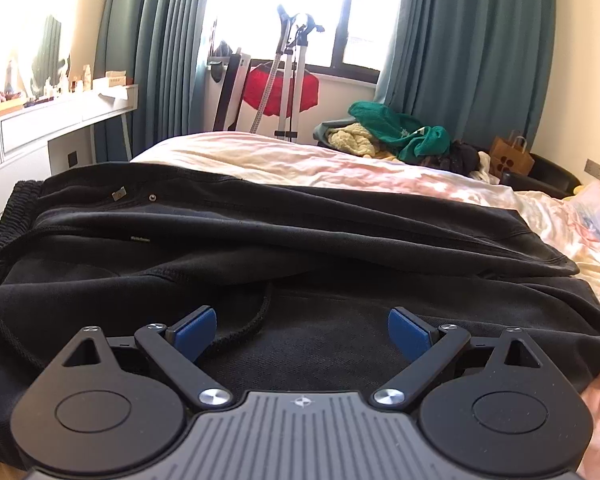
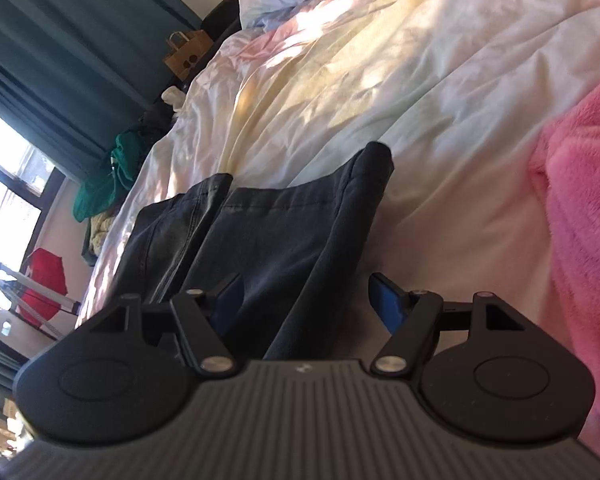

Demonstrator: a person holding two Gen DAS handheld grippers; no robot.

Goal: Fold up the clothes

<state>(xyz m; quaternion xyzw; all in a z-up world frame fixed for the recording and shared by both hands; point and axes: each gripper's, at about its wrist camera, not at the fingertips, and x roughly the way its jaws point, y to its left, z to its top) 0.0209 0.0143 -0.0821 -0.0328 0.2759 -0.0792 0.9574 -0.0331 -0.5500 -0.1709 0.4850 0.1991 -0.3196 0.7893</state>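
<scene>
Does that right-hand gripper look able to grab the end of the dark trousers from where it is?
Probably yes: the right gripper is open, the dark trousers already lie between its blue pads, nothing in the way.

The black trousers point(image 1: 260, 240) run off the left edge – the pink blanket point(image 2: 580, 220) is cut off at the right.

No legible text. Small yellowish label point(image 1: 140, 240) on black trousers point(image 1: 260, 232): too small to read. Brown paper bag point(image 1: 510, 158): dark clover-like mark only.
</scene>
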